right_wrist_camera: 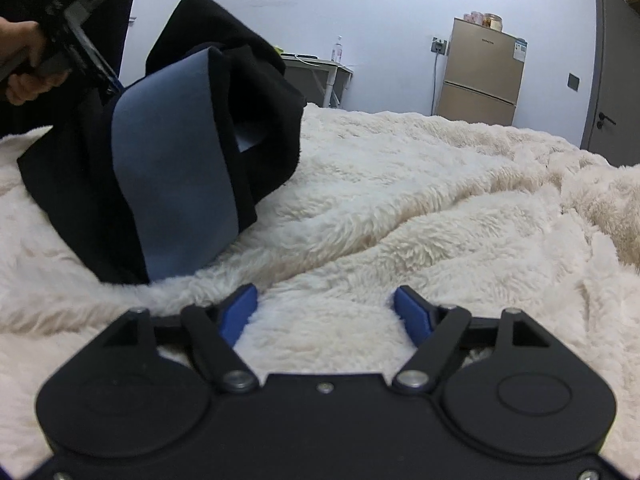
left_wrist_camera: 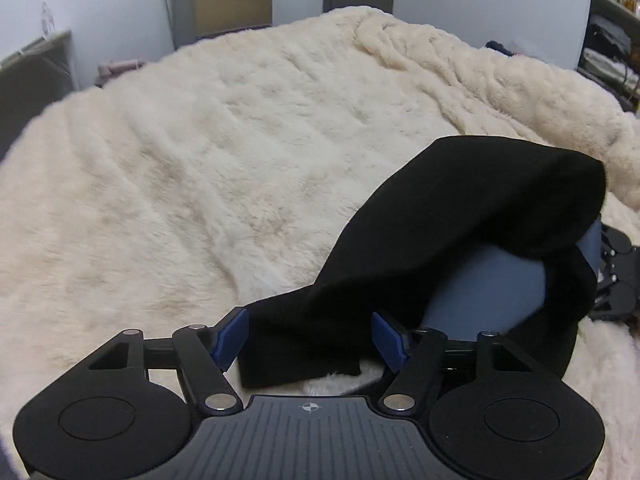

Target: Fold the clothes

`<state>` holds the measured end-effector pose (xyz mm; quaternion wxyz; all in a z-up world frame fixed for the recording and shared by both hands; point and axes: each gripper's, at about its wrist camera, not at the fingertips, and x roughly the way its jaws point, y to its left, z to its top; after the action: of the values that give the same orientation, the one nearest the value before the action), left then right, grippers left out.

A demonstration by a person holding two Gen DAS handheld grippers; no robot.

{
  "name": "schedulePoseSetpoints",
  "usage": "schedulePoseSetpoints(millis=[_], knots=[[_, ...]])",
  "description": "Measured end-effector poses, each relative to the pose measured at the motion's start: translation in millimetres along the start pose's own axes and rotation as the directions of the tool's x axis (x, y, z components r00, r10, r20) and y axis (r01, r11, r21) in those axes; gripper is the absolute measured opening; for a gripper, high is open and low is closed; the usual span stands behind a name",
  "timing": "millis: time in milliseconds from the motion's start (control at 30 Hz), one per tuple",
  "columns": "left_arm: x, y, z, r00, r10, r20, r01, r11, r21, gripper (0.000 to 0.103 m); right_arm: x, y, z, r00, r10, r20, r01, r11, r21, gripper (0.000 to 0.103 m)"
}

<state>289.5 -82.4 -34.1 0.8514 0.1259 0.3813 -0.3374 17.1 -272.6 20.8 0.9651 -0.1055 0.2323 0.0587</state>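
A black garment [left_wrist_camera: 460, 232] with a grey-blue panel [left_wrist_camera: 492, 288] lies bunched on the cream fleece blanket [left_wrist_camera: 224, 152]. My left gripper [left_wrist_camera: 310, 338] is open, with a black edge of the garment lying between its blue fingers. In the right wrist view the garment [right_wrist_camera: 256, 112] stands in a heap at the left, its grey-blue panel [right_wrist_camera: 172, 168] facing me. My right gripper [right_wrist_camera: 326, 312] is open and empty, low over the blanket [right_wrist_camera: 440, 208], to the right of the garment. The left gripper shows at the garment's far side in that view [right_wrist_camera: 108, 80], held by a hand.
The blanket covers a bed and is ridged at the right [left_wrist_camera: 500, 76]. A gold fridge [right_wrist_camera: 480, 76], a grey door [right_wrist_camera: 616, 80] and a small desk [right_wrist_camera: 316, 76] stand by the wall behind. Shelves [left_wrist_camera: 612, 48] stand at the far right.
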Motion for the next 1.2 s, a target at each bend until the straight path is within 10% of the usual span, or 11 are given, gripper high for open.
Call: schedulePoseSetpoints(millis=[167, 267, 600, 867, 1200], knots=[[37.4, -3.7, 10.5, 0.999, -0.014, -0.032, 0.013, 1.000, -0.008, 0.067, 3.0, 4.8, -1.6, 1.000, -0.015, 0.007, 0.015, 1.000, -0.024, 0.074], [44.8, -6.5, 17.2, 0.999, -0.045, -0.028, 0.044, 0.998, -0.038, 0.002, 2.1, 2.4, -1.8, 1.000, -0.022, 0.010, 0.023, 0.999, -0.035, 0.074], [-54.8, -41.2, 65.1, 0.963, -0.008, 0.268, 0.011, 1.000, -0.007, 0.001, 6.3, 7.9, -2.6, 0.999, -0.046, 0.019, 0.047, 0.995, -0.083, 0.075], [-200.6, -88.5, 186.6, 0.817, -0.014, 0.577, -0.015, 0.999, 0.046, 0.001, 6.6, 11.3, -3.1, 0.997, -0.066, 0.029, 0.069, 0.991, -0.114, 0.075], [-318.7, -160.0, 331.8, 0.703, -0.121, 0.701, -0.041, 0.977, 0.210, 0.001, 7.1, 15.4, -4.8, 0.995, -0.087, 0.042, 0.092, 0.985, -0.144, 0.075]])
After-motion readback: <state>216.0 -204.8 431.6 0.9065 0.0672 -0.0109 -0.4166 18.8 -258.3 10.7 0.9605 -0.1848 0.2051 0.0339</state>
